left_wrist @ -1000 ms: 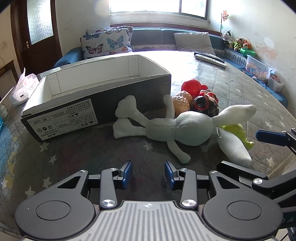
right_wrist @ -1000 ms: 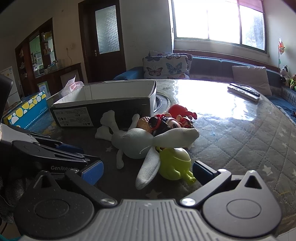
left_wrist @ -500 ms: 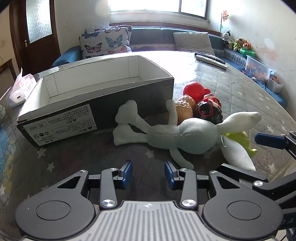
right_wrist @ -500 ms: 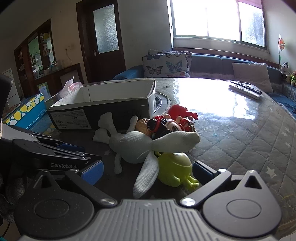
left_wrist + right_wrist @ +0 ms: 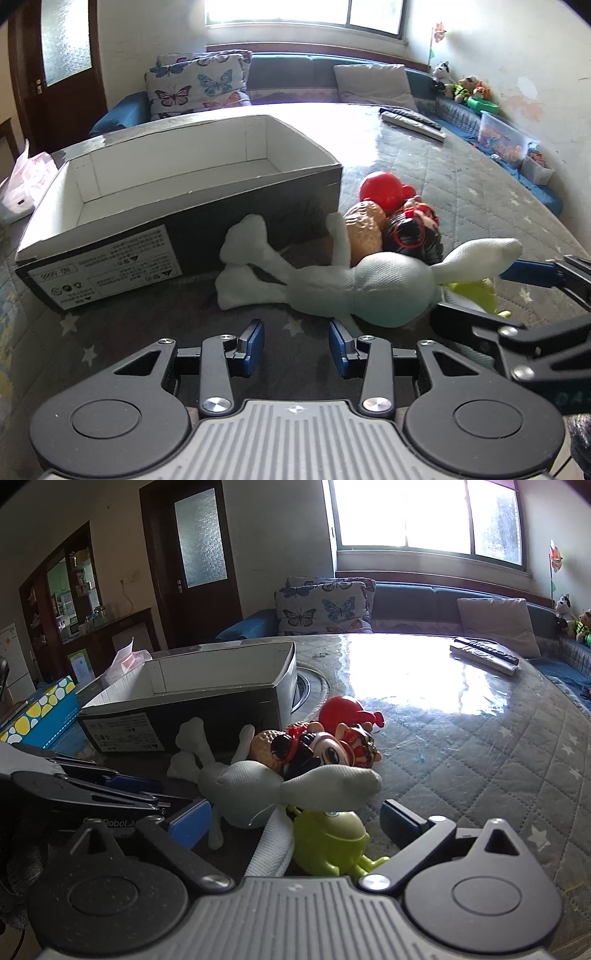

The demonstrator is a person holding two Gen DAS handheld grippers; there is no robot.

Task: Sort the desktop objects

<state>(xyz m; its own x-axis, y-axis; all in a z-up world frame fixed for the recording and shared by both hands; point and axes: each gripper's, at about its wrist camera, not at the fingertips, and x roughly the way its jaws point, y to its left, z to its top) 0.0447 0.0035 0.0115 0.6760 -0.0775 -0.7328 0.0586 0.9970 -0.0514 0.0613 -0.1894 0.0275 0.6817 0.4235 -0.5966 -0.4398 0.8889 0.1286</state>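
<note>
Both claws are held open and hold nothing. Left claw (image 5: 295, 345) is kept low, just near of the pale bunny (image 5: 384, 291). Right claw (image 5: 291, 821) is spread wide around the green toy (image 5: 328, 840). An open box (image 5: 177, 184) is seen to the far left, touched by the bunny's feet.

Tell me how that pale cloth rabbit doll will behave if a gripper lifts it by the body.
The rabbit doll is probably floppy: its thin legs and ears sprawl limply. Looks like stuffed fabric, so likely light and grippy. Its ear drapes over the green monster toy, which may shift.
</note>
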